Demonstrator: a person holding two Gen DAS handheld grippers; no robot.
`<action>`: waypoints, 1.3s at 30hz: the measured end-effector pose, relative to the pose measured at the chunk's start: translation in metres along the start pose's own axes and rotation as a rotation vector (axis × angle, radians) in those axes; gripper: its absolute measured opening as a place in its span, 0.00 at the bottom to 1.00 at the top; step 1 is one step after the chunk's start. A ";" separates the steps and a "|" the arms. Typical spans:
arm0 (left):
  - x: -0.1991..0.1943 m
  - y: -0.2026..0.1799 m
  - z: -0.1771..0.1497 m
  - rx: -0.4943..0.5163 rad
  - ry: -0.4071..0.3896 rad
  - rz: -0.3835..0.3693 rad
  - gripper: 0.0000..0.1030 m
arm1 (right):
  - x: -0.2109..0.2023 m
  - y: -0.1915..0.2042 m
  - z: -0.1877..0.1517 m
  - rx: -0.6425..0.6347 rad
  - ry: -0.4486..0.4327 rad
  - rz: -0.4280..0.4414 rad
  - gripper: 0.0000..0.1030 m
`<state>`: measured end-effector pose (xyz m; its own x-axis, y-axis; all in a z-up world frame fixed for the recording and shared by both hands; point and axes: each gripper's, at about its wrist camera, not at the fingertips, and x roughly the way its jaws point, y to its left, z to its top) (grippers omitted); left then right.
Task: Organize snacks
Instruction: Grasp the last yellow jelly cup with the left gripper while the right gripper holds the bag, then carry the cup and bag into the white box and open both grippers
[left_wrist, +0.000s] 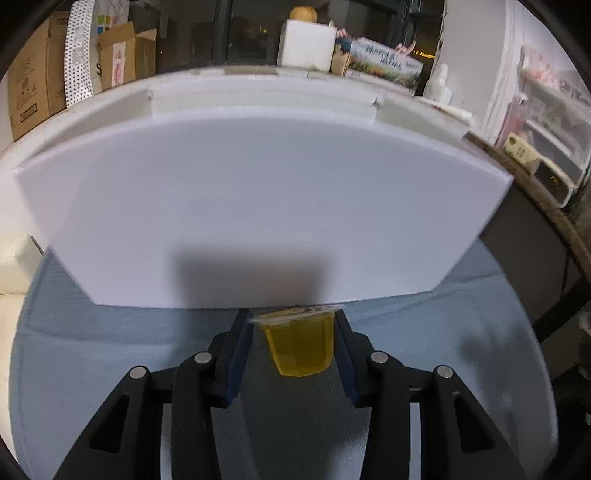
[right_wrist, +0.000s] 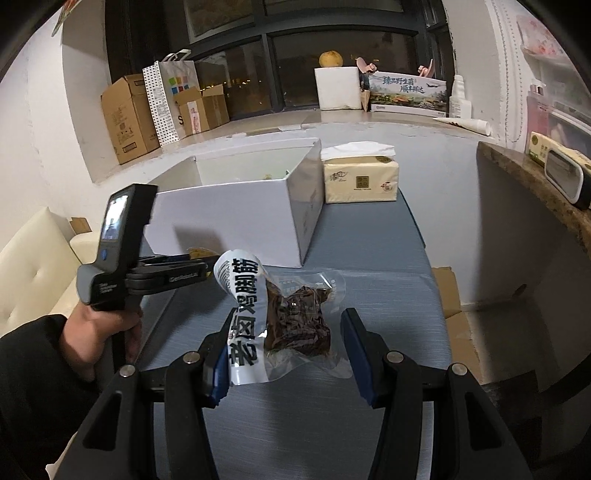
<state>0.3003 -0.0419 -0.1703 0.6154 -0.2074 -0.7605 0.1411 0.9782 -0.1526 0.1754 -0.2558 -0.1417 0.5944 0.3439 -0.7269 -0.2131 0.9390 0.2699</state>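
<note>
A yellow jelly cup (left_wrist: 297, 347) sits between the blue pads of my left gripper (left_wrist: 293, 321), which is shut on its rim just above the blue-grey table (left_wrist: 110, 332). It is right in front of the near wall of a white cardboard box (left_wrist: 258, 203). In the right wrist view, my right gripper (right_wrist: 290, 319) is shut on a vacuum snack packet (right_wrist: 295, 321) with dark meat and a white printed label. The packet stands upright above the table. The left gripper (right_wrist: 207, 260) reaches toward the open box (right_wrist: 236, 218), with the jelly cup (right_wrist: 199, 253) at its tips.
A tissue pack (right_wrist: 360, 181) lies right of the box. A hand and dark sleeve (right_wrist: 99, 332) hold the left gripper. A cream sofa (right_wrist: 33, 266) is at the left and a brown counter (right_wrist: 535, 177) at the right. Cardboard boxes (right_wrist: 125, 118) stand on the window ledge.
</note>
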 end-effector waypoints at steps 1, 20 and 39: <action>-0.014 0.001 -0.002 0.007 -0.027 -0.011 0.45 | 0.001 0.002 0.001 0.000 -0.002 0.003 0.56; -0.160 0.049 0.091 0.029 -0.325 -0.064 0.45 | 0.080 0.042 0.151 -0.072 -0.064 0.062 0.56; -0.044 0.080 0.125 -0.021 -0.156 0.090 1.00 | 0.129 0.033 0.169 -0.057 0.001 -0.044 1.00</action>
<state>0.3816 0.0439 -0.0701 0.7376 -0.1165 -0.6651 0.0646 0.9927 -0.1023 0.3761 -0.1808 -0.1203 0.6036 0.3022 -0.7378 -0.2310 0.9520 0.2010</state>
